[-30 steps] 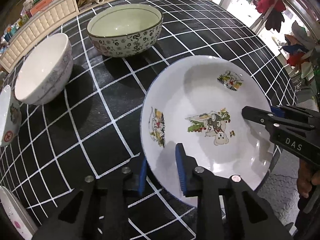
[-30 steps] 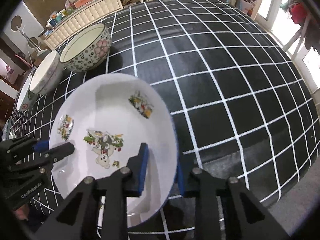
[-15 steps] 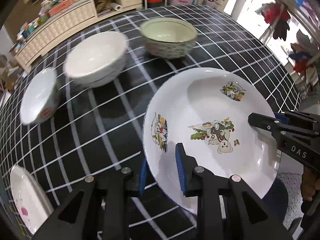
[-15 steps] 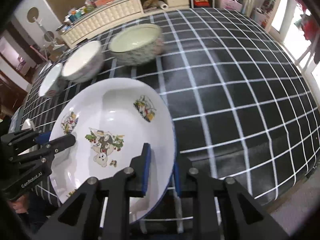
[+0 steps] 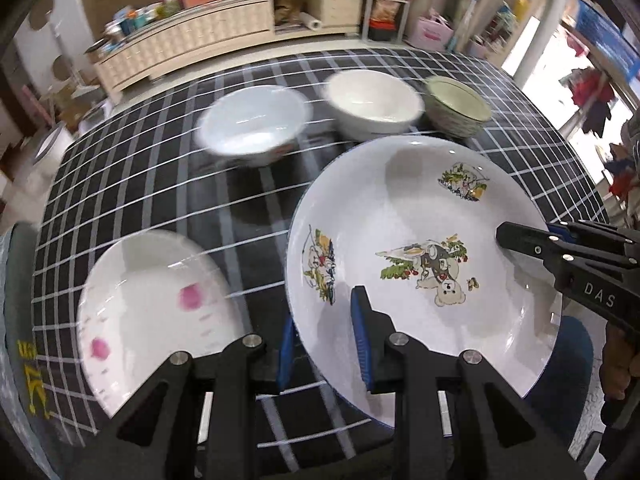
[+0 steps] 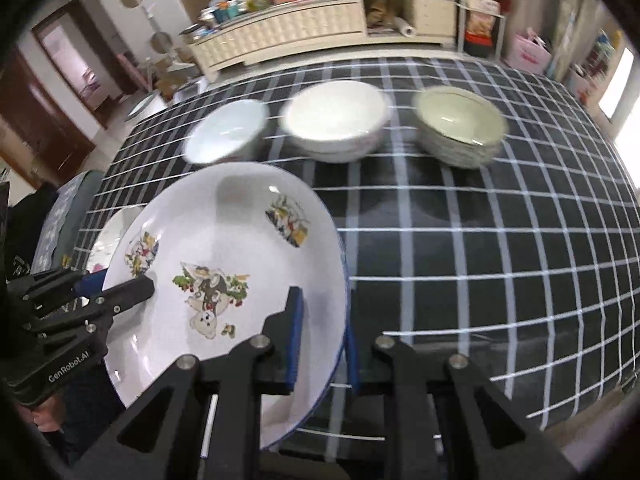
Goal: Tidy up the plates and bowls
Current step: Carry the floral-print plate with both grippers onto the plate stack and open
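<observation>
The bench (image 5: 132,184) has slid sideways under both cameras since a second ago: the three bowls (image 6: 336,120) now sit far back, and a pink-flowered plate (image 5: 156,312) has come into view at lower left. The cartoon plate (image 5: 420,256) hangs above the cloth, carried toward that second plate, probably for stacking. The left claw (image 5: 326,340) stays clamped on its near-left rim; the right claw (image 6: 322,336) is clamped on the opposite rim.
</observation>
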A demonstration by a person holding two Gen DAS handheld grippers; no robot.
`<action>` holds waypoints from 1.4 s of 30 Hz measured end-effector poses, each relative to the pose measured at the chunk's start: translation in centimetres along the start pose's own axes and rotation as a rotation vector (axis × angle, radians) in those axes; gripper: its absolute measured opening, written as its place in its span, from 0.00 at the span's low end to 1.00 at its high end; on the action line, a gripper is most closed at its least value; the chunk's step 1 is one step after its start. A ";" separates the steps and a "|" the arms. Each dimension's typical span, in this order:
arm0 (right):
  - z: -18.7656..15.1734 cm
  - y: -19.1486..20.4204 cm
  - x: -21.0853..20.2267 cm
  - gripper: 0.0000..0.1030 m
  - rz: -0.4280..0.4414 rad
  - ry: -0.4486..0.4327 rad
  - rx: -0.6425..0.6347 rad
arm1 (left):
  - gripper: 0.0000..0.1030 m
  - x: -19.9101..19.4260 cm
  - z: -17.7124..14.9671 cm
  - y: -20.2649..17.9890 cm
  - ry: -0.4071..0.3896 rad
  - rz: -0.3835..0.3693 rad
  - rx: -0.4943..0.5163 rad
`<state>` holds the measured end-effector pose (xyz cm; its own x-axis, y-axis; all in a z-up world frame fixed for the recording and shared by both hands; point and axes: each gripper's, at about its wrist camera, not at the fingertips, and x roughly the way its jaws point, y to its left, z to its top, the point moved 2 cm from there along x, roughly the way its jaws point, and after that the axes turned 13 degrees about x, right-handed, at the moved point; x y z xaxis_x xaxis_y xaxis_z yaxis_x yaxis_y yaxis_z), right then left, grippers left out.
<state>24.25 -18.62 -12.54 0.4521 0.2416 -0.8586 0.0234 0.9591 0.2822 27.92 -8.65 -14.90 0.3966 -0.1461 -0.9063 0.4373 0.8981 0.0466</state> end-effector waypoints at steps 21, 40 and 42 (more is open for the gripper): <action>-2.6 13.2 5.5 0.21 0.045 0.095 -0.168 | 0.23 -2.3 -9.8 12.7 0.024 0.068 -0.218; -3.4 16.4 8.8 0.20 0.016 0.155 -0.198 | 0.22 0.0 -12.4 16.2 0.069 0.054 -0.280; -3.6 17.0 9.0 0.20 0.001 0.149 -0.220 | 0.19 0.2 -12.7 16.5 0.081 0.071 -0.280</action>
<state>25.55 0.35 -17.03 0.3158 0.2457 -0.9165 -0.1789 0.9640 0.1968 24.97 11.43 -19.64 0.3480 -0.0552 -0.9359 0.1669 0.9860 0.0039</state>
